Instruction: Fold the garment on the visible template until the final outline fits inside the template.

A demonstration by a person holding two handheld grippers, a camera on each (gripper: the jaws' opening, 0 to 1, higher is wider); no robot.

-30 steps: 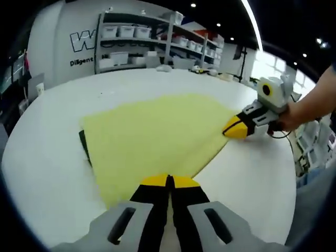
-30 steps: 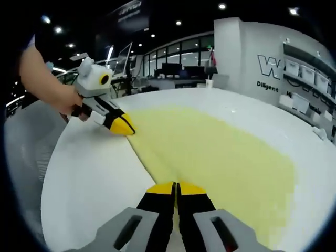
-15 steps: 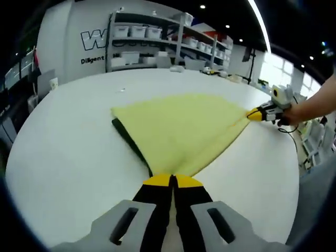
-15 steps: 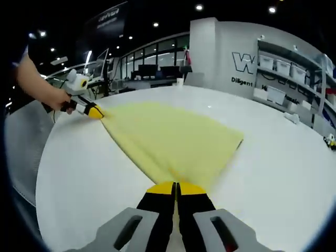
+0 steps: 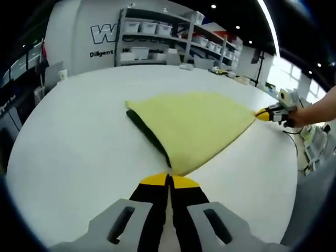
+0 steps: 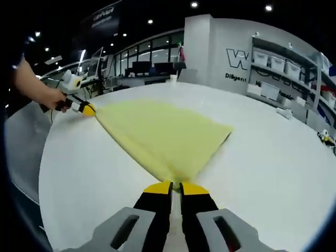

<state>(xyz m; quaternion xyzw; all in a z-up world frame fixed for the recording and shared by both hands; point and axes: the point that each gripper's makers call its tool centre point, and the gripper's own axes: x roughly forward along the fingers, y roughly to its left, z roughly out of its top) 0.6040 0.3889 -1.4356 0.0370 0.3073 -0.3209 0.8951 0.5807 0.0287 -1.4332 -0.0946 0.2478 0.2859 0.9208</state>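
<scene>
Yellow garment [image 5: 197, 123] fans up-frame from left gripper [image 5: 169, 181] and right gripper [image 6: 176, 187], each pinching one corner, stretched edge between them.

The yellow garment [image 5: 197, 123] covers most of the dark template [image 5: 148, 135]; just a narrow strip shows along one edge. Each garment corner disappears between closed jaws. The bins on the shelves [image 5: 157, 39] are too small to read.
</scene>
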